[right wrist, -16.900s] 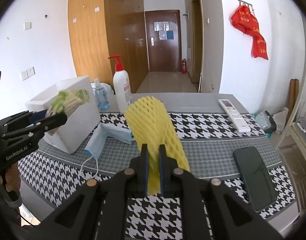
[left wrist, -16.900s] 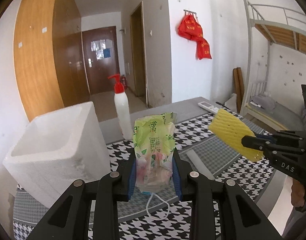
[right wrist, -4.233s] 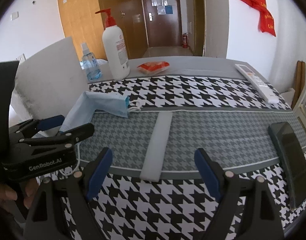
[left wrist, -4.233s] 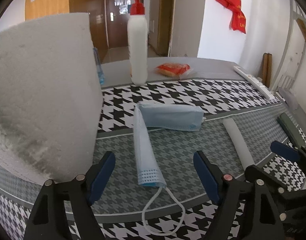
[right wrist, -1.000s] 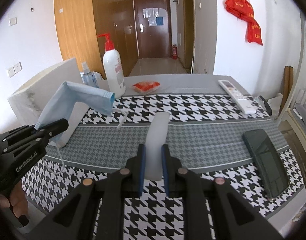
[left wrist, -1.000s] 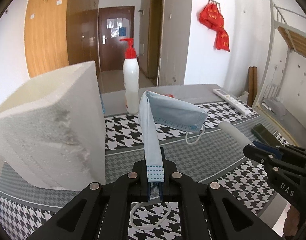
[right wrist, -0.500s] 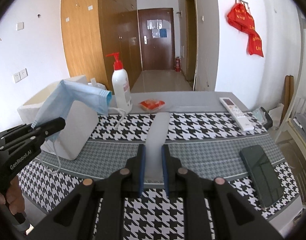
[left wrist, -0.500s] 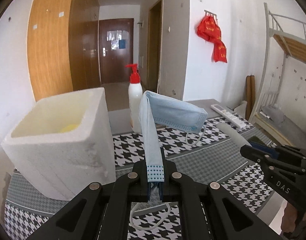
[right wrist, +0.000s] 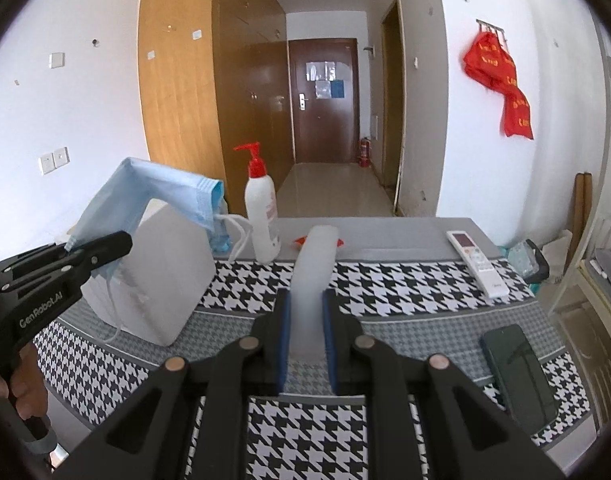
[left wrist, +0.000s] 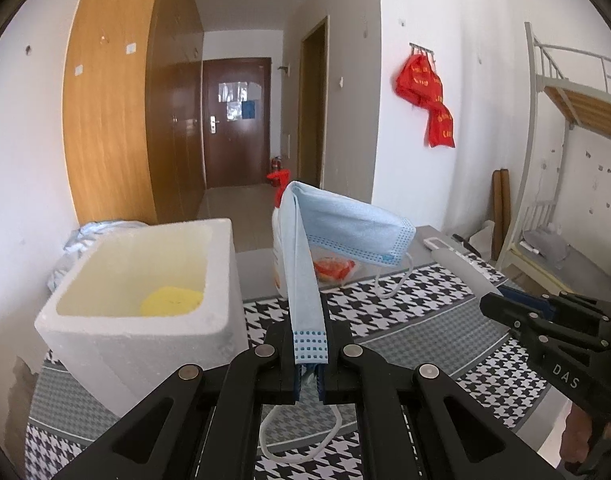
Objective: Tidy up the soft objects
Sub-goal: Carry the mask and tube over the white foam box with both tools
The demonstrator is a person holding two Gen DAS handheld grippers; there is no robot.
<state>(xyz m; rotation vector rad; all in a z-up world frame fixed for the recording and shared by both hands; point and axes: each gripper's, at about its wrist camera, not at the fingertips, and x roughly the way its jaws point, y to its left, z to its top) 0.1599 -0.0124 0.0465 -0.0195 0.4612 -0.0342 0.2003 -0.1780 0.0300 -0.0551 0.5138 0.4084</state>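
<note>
My left gripper (left wrist: 309, 354) is shut on a light blue face mask (left wrist: 337, 236), held in the air to the right of the white foam box (left wrist: 145, 324); the mask's ear loops hang down. The box is open on top and a yellow foam net (left wrist: 171, 301) lies inside. My right gripper (right wrist: 305, 340) is shut on a white foam strip (right wrist: 313, 276) that sticks up and forward above the table. In the right wrist view the left gripper (right wrist: 105, 248) with the mask (right wrist: 153, 196) is at the left, above the box (right wrist: 165, 276).
A houndstooth cloth (right wrist: 385, 280) covers the table. A red-pump lotion bottle (right wrist: 261, 216) and a red packet (left wrist: 333, 268) stand behind the box. A remote (right wrist: 477, 260) and a dark phone (right wrist: 517, 372) lie at the right. A bunk bed (left wrist: 565, 168) is beyond the table's right side.
Both grippers have risen with their loads. The left gripper now looks down into the foam box, and more of its inside with the yellow net shows.
</note>
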